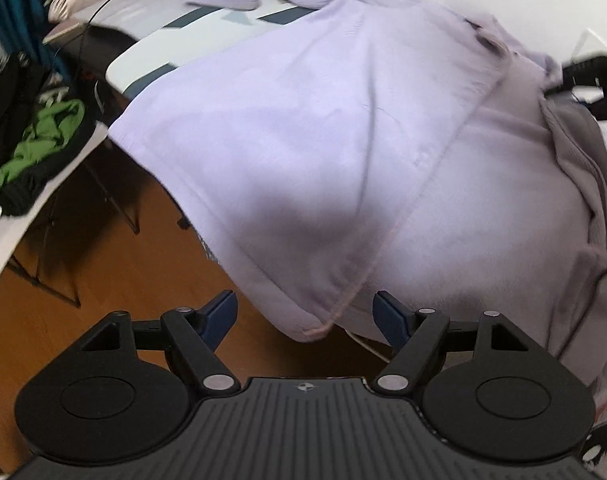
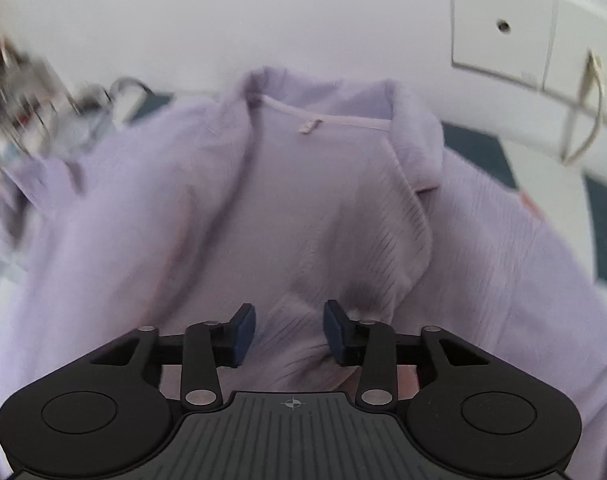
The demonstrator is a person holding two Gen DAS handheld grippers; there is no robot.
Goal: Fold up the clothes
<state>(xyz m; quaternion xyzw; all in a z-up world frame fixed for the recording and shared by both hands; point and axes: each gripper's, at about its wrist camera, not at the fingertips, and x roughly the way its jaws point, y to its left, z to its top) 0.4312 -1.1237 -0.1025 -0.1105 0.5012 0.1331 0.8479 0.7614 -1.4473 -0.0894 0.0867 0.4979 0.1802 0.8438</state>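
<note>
In the left wrist view, a green and black pile of clothes [image 1: 35, 148] lies on a white board at the far left, above the brown wood floor [image 1: 115, 276]. At the upper left there is more clutter, too blurry to name. The big light purple top [image 1: 303, 140] fills the middle and right of the frame. It is spread over a white and dark table [image 1: 143, 54], and one folded corner hangs over the table edge toward the bottom middle. The left gripper [image 1: 305, 314] sits at the bottom with its blue fingers [image 1: 219, 316] wide apart. The hanging corner is just between and above them, but the fingers do not pinch it. At the far right edge a black tool shows, blurred.

In the right wrist view, blurry clutter sits at the upper left. The purple top's collar [image 2: 323, 120] is at the upper middle. The right gripper [image 2: 289, 334] at the bottom is partly open, with ribbed cloth between its fingers and a small gap each side. A white wall plate [image 2: 503, 28] is at the upper right.
</note>
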